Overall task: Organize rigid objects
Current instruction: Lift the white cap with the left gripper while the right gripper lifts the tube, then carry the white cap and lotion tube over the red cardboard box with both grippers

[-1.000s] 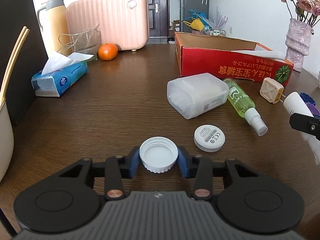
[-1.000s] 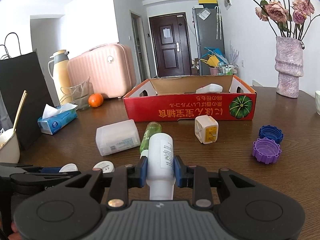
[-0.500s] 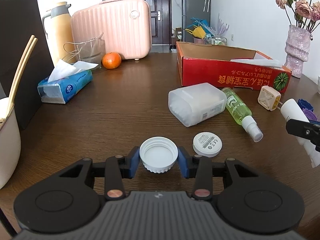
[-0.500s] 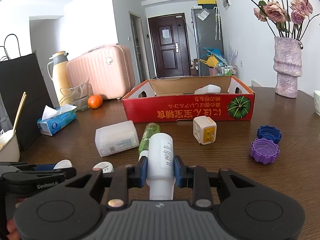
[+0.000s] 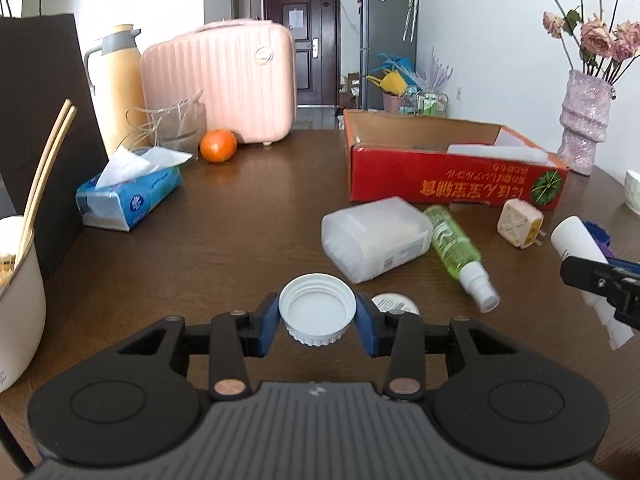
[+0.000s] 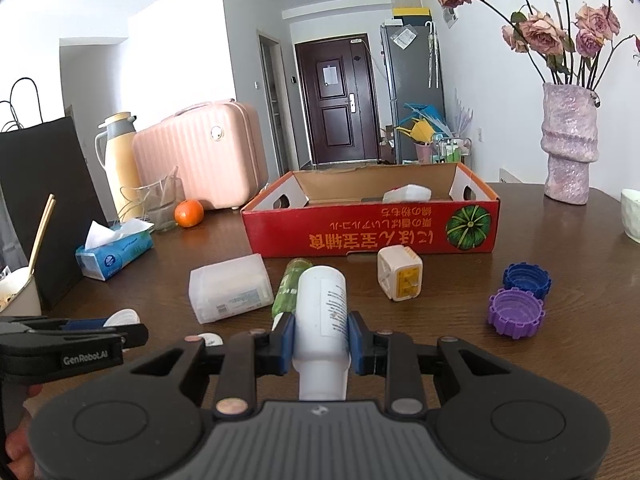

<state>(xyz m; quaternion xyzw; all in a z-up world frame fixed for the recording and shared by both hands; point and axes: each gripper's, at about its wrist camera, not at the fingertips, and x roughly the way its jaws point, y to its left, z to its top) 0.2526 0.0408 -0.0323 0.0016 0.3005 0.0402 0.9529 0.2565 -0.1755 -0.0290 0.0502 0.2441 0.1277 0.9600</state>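
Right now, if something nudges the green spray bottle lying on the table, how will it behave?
The green spray bottle lies on its side with a round body, so it would probably roll. The translucent white box beside it may stop it that way. It looks like stiff plastic, fairly full, so likely not very light.

Glossy dark wood table [image 5: 248, 208], ridged white plastic cap [image 5: 317, 309], printed cardboard box [image 6: 372, 228].
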